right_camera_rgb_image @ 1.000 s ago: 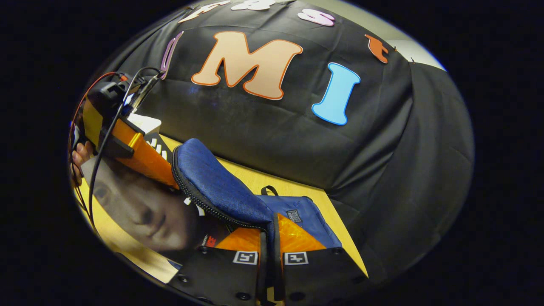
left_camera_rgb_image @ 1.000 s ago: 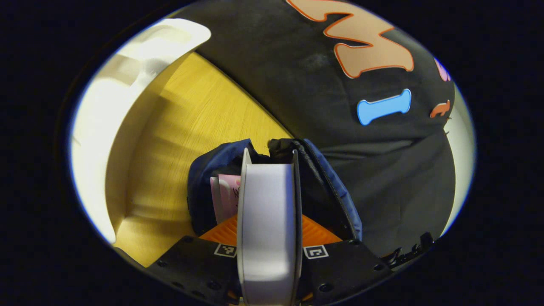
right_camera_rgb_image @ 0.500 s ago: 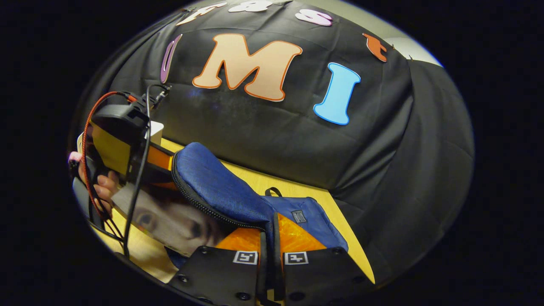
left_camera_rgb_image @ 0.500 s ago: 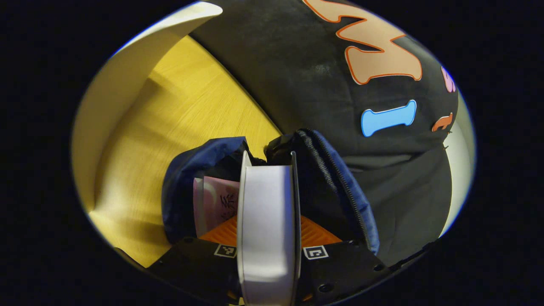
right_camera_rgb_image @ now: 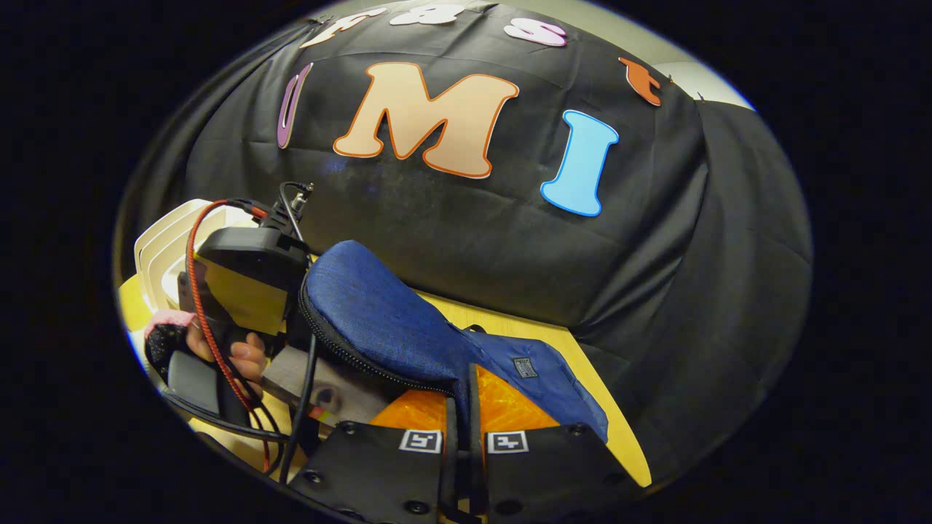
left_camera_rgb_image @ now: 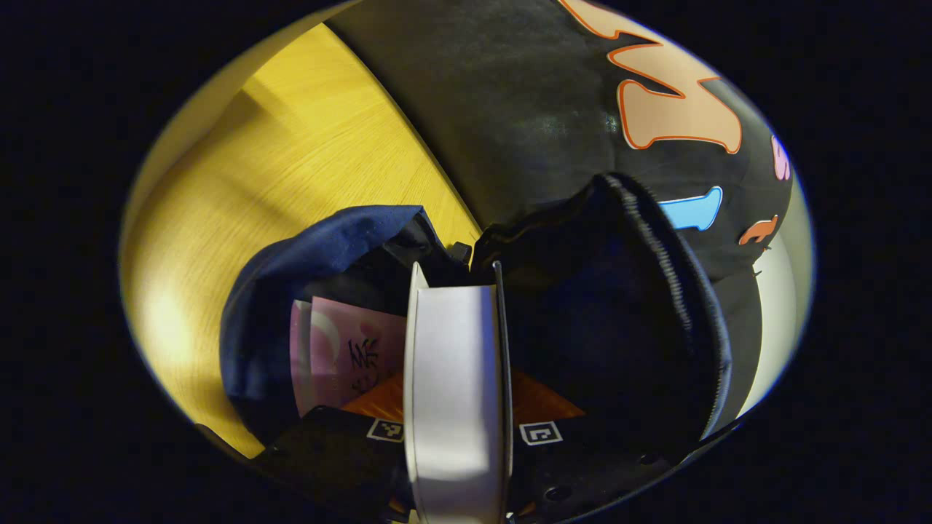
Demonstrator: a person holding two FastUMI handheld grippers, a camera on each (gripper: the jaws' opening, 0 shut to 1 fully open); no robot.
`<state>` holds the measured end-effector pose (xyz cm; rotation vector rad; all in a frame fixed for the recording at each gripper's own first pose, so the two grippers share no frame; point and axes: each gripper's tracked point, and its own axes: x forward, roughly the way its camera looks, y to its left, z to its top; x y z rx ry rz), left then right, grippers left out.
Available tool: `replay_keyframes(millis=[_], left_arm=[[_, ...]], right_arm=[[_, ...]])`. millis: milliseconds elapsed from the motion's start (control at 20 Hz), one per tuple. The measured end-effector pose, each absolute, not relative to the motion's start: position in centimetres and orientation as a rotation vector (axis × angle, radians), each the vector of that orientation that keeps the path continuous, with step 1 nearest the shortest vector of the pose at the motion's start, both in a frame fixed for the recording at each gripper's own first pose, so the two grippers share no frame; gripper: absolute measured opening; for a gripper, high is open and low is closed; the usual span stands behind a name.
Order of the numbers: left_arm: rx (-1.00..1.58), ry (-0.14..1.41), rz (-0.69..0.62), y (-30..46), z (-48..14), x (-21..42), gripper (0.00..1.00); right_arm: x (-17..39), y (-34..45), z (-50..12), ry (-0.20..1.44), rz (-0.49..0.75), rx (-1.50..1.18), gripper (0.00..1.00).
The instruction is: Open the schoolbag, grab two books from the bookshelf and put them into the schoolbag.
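Observation:
The blue schoolbag (left_camera_rgb_image: 291, 269) lies open on the wooden table (left_camera_rgb_image: 291, 153), with a pink book (left_camera_rgb_image: 342, 349) inside its mouth. My left gripper (left_camera_rgb_image: 457, 407) is shut on a second book (left_camera_rgb_image: 455, 342), seen edge-on with its pale pages towards me, its far end at the bag's opening. The bag's flap (left_camera_rgb_image: 655, 291) stands raised to the right. In the right gripper view, my right gripper (right_camera_rgb_image: 464, 399) is shut on the rim of that blue flap (right_camera_rgb_image: 378, 320) and holds it up. Beneath it the left gripper (right_camera_rgb_image: 247, 269), held by a hand (right_camera_rgb_image: 244, 356), pushes the photo-covered book (right_camera_rgb_image: 328, 386) in.
A white bookshelf (right_camera_rgb_image: 164, 240) stands at the far left of the right gripper view, behind the left gripper. Red and black cables (right_camera_rgb_image: 200, 306) hang from that gripper. The black cloth wall (right_camera_rgb_image: 510, 240) runs close behind the bag along the table's back edge.
My left gripper has carried the book forward and down into the bag's mouth; the opening and pink book loom larger. The right gripper has kept the flap raised.

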<state>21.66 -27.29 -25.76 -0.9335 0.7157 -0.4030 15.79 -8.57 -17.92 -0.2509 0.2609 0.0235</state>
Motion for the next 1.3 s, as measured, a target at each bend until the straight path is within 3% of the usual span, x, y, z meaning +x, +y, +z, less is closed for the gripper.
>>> replay_keyframes(millis=[600,900,1000,1050,1100,1150,1300], left_arm=[[-0.984,0.757,-0.413,-30.1,-27.1,22.6,0.41],[-0.862,0.784,-0.399,-29.5,-26.6,21.6,0.41],[-0.759,0.787,-0.358,-28.3,-27.0,21.3,0.47],[-0.73,0.787,-0.348,-27.3,-27.1,20.9,0.66],[-0.709,0.794,-0.335,-26.7,-27.0,20.8,0.68],[-0.696,0.798,-0.335,-26.3,-26.8,20.3,0.8],[-0.581,0.802,-0.307,-24.2,-26.4,19.0,0.92]], right_arm=[[15.5,-8.7,-18.1,0.255,0.017,-0.219,0.1],[15.7,-9.4,-18.0,0.248,0.006,-0.19,0.09],[15.7,-9.6,-18.2,0.253,0.005,-0.173,0.09],[15.6,-9.6,-18.1,0.254,0.004,-0.165,0.09],[15.6,-9.5,-18.2,0.256,0.004,-0.165,0.08],[15.5,-9.4,-18.3,0.257,0.006,-0.17,0.09],[15.6,-9.3,-18.7,0.262,0.012,-0.183,0.09]])
